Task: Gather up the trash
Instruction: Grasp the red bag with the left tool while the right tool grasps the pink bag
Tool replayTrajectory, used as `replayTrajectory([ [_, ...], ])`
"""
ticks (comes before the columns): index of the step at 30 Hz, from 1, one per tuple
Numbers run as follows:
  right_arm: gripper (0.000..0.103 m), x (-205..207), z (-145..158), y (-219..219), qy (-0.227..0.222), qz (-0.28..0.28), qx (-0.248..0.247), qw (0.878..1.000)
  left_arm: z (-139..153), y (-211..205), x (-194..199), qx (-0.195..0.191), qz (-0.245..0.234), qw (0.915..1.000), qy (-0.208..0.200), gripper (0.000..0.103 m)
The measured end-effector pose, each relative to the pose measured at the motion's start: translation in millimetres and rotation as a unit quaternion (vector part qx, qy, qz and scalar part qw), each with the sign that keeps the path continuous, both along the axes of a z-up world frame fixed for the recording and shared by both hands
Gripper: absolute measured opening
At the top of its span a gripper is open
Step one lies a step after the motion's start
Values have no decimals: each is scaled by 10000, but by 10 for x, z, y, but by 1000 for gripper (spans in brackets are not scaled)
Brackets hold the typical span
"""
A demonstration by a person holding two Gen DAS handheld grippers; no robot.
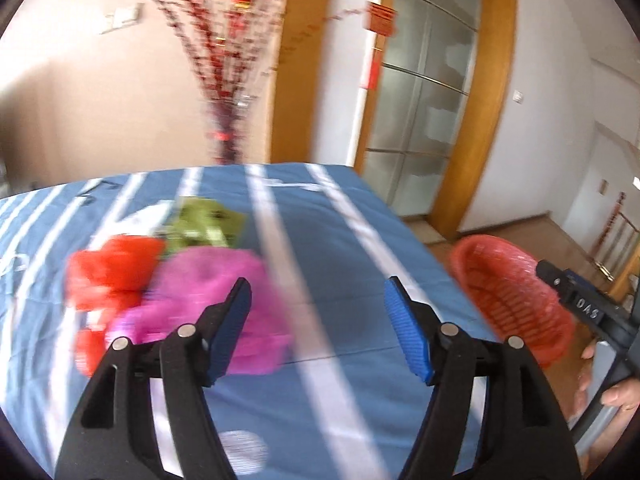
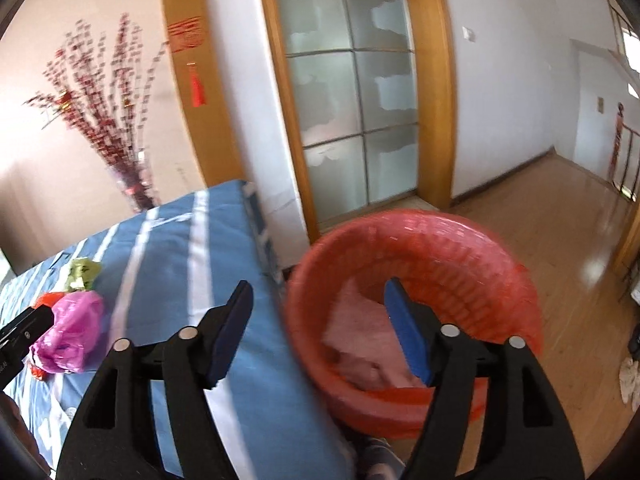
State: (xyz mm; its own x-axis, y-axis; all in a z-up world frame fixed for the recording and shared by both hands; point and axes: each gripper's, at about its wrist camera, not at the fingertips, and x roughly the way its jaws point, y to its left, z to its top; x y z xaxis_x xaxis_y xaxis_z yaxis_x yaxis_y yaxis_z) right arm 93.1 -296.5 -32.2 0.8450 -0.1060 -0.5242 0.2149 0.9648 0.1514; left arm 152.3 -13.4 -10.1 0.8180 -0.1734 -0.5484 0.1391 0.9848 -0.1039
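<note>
Three crumpled bags, red, green and magenta, lie bunched on the blue striped bench. Left tongs stand open and empty over the bench, the magenta bag just beyond the left finger. Right tongs stand open and empty above the red lined basket beside the bench, pale pink trash inside.
</note>
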Motion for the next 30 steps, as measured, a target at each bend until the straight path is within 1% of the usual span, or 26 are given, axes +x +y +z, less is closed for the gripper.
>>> replayTrajectory([
  [1,78,23,23,113,-55,89,-37,9999,3,110,-25,18,129,9999,-13,70],
  [2,80,40,37,201,-88,156,-57,9998,1,230,-45,29,269,9996,-23,71],
  [3,81,64,55,340,-139,317,-56,9994,0,406,-69,35,514,9987,-31,72],
  [6,82,136,83,679,-165,789,82,9967,-4,776,-116,-51,1001,9950,-28,73],
  [10,82,248,82,1172,-73,1454,389,9886,-12,1210,-184,-42,1584,9874,1,73],
  [11,81,281,74,1340,-29,1676,443,9849,-17,1327,-209,-28,1737,9848,18,73],
  [13,81,312,60,1587,38,1964,466,9794,-32,1482,-260,-44,1887,9820,39,73],
  [16,79,369,9,1993,191,2386,368,9702,-64,1704,-347,-225,2020,9791,27,74],
  [19,76,401,-28,2288,309,2654,262,9633,-102,1845,-411,-164,2219,9749,26,79],
  [24,74,439,-99,2670,477,2868,138,9567,-158,2015,-498,-207,2357,9716,73,81],
  [26,74,451,-134,2781,501,2886,51,9561,-191,2081,-515,-292,2403,9702,132,81],
  [28,74,480,-214,2882,630,2879,-105,9555,-217,2132,-531,-377,2426,9692,189,81],
  [29,73,506,-269,2914,726,2881,-174,9547,-227,2143,-529,-409,2434,9688,211,81],
  [30,68,524,-347,2941,875,2902,-255,9526,-241,2162,-532,-451,2435,9685,238,81],
])
